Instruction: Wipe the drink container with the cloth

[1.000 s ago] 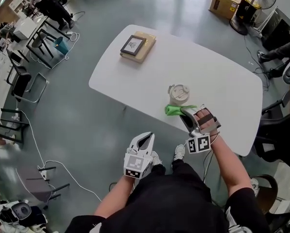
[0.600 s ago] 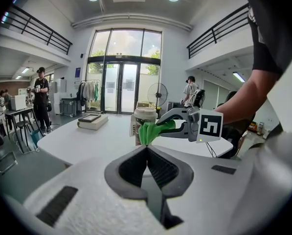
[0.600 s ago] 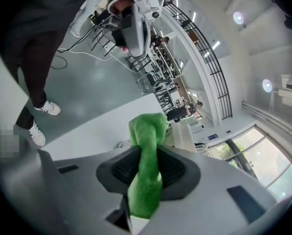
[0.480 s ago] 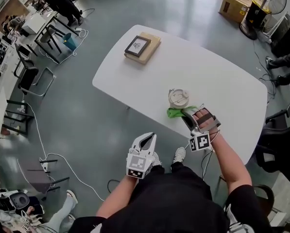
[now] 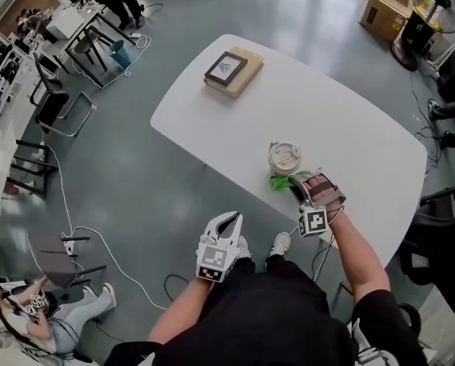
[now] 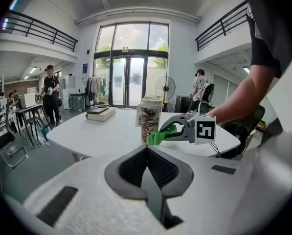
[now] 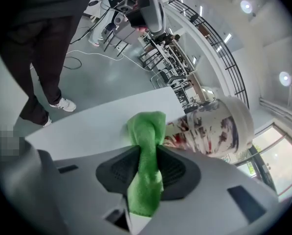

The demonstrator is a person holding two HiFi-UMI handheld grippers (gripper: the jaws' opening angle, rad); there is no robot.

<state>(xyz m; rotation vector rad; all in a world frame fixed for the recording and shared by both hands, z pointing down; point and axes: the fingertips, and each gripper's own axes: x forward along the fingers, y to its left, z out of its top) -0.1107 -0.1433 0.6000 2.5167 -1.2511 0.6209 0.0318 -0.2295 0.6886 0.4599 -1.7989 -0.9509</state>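
My right gripper (image 7: 146, 153) has its fingers (image 7: 117, 169) clamped on the green cloth (image 7: 146, 126), whose free end lies against the drink container (image 7: 214, 124) low on its side, near the edge of the tabletop (image 5: 349, 120); my left gripper (image 6: 146, 153) hangs closed and empty; wiping looks barely begun; next, press and sweep round the wall.

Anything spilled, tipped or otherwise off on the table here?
Nothing stands out. The cup stands upright, the table shows no spill, and the green cloth is pinched in the right gripper beside the cup. The left gripper is shut, empty, off the table.
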